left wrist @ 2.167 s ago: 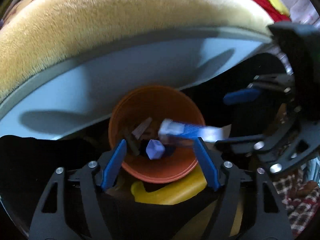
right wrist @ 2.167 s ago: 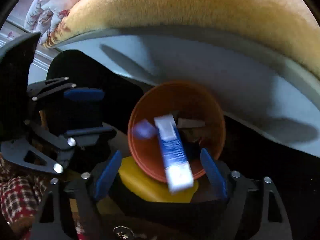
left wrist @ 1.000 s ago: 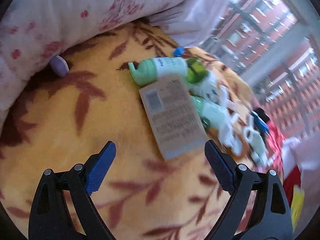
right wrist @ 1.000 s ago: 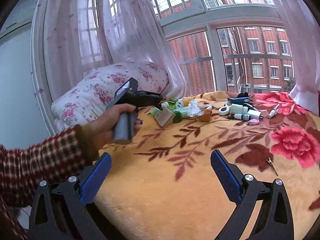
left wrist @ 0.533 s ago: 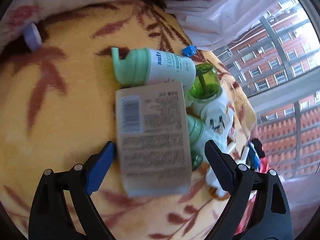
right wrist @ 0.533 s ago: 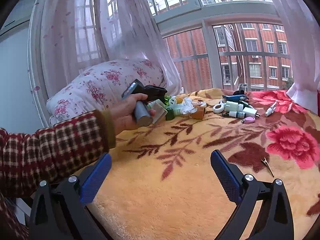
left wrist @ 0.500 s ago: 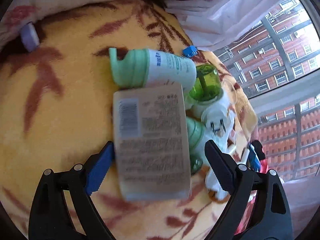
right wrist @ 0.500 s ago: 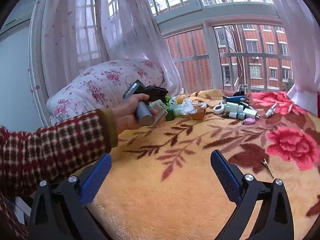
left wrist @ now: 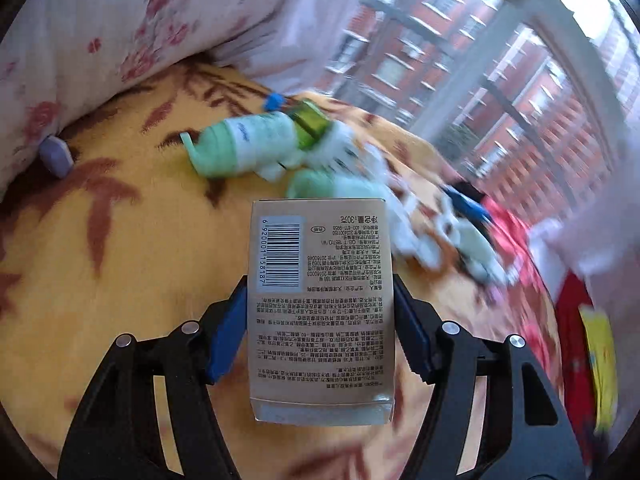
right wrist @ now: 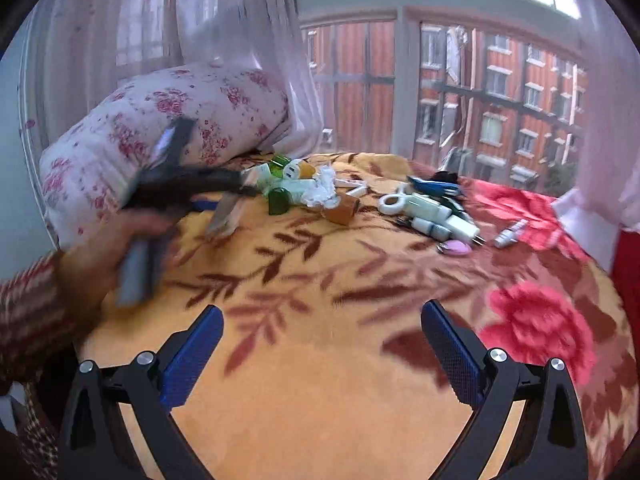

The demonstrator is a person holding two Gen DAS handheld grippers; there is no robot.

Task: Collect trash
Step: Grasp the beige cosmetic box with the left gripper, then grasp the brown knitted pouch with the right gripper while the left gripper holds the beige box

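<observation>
Cardboard box (left wrist: 320, 308) with a barcode and printed text sits at centre frame in the left wrist view, pinched between the blue pads of the left gripper (left wrist: 320, 320), jaws narrow on its sides. Behind it, upper centre, green bottles (left wrist: 244, 148) lie on the orange blanket (left wrist: 120, 240) near a flowered pillow (left wrist: 100, 28). In the right wrist view the right gripper (right wrist: 320, 352) hangs over the blanket at the bottom, jaws wide and holding nothing
</observation>
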